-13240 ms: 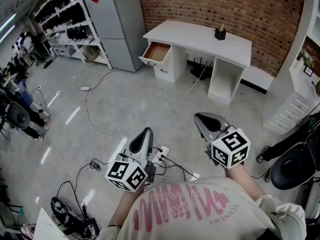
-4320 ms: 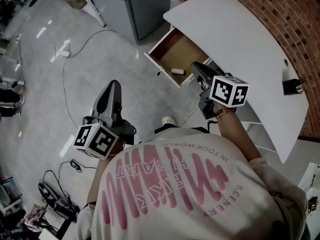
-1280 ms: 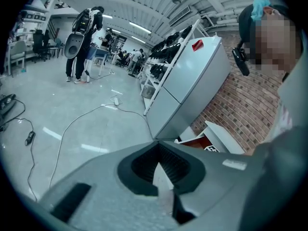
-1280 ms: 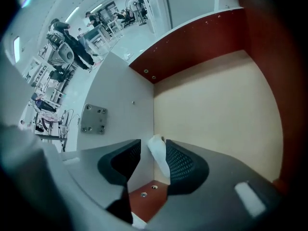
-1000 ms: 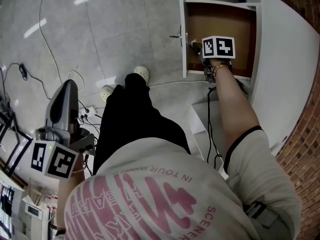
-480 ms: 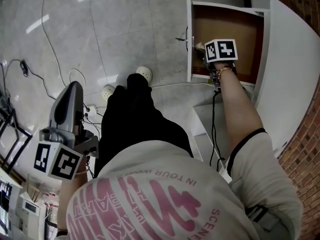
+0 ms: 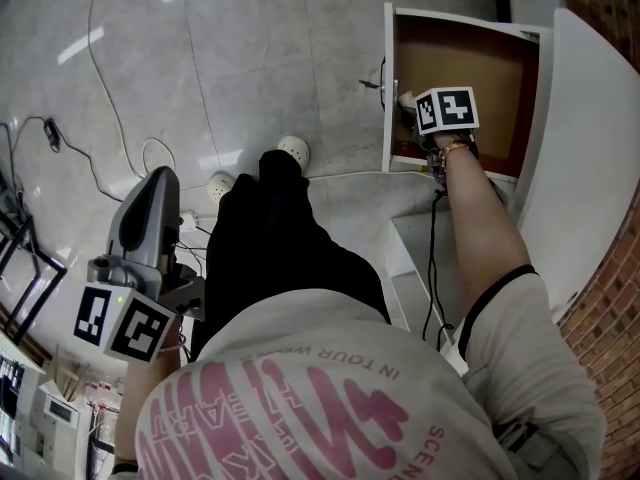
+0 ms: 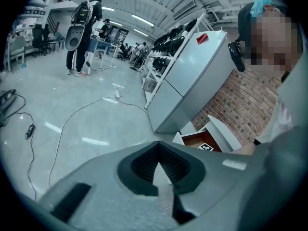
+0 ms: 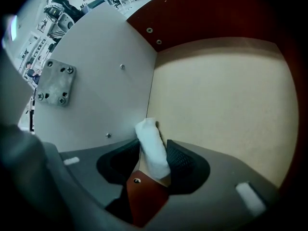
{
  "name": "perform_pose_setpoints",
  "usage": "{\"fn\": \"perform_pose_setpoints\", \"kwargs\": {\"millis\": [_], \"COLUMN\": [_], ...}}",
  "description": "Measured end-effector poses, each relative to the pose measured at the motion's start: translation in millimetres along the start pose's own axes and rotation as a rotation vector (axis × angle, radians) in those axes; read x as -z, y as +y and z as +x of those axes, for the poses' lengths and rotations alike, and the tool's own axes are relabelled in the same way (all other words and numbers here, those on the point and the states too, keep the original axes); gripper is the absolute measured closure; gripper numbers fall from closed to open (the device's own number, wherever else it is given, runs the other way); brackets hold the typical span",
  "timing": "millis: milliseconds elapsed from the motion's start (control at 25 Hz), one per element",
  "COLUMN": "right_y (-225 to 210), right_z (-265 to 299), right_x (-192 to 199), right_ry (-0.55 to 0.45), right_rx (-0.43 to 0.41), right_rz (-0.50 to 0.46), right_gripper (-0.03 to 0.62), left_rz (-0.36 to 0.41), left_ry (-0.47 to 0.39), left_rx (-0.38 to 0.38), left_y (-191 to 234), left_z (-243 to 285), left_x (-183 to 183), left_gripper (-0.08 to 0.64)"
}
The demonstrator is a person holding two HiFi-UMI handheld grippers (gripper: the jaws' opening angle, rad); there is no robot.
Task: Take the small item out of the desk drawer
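One drawer (image 7: 470, 58) stands open. One small white roll (image 9: 148, 134) lies inside it. There are two grippers. The right gripper (image 9: 153, 150) is inside the drawer, and its jaws have just been opening, with the roll between them. The left gripper (image 7: 158, 183) is well away from the drawer. There are two marker cubes, one (image 7: 447, 109) over the drawer and one (image 7: 122, 320) far from it. One white desk (image 7: 590, 148) tops the drawer. Two white shoes (image 7: 293, 148) (image 7: 220, 182) stand on the floor off the drawer's front. One metal plate (image 9: 55, 83) with four screws sits on the drawer's front wall.

Right gripper (image 7: 413, 108) inside open drawer (image 7: 468, 56)
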State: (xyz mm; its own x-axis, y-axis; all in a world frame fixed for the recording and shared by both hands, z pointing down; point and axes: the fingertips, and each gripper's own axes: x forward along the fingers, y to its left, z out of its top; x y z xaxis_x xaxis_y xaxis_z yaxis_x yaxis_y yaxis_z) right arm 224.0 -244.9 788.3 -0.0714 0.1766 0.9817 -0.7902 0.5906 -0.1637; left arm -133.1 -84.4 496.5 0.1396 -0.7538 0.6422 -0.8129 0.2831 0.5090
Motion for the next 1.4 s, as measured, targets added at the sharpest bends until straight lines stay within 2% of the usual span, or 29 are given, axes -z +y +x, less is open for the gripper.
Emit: {"fn": "perform_pose_setpoints", "kwargs": {"millis": [600,1400], "right_y": [-2.2,2.2], "right_z": [4.0,9.8], "right_x": [0.6,1.0], "right_ry": [0.008,0.022], "right_rx": [0.05,0.046], "right_rz": [-0.009,0.013], "right_gripper": [0.407,0.44], "left_rz": [-0.036,-0.085], "left_ry": [0.02,0.039], "left_rx": [0.01,0.013], "left_y": [-0.9,8.8], "left_z": [5.1,4.8], "left_x": [15.0,31.7], "left_gripper": [0.557,0.557]}}
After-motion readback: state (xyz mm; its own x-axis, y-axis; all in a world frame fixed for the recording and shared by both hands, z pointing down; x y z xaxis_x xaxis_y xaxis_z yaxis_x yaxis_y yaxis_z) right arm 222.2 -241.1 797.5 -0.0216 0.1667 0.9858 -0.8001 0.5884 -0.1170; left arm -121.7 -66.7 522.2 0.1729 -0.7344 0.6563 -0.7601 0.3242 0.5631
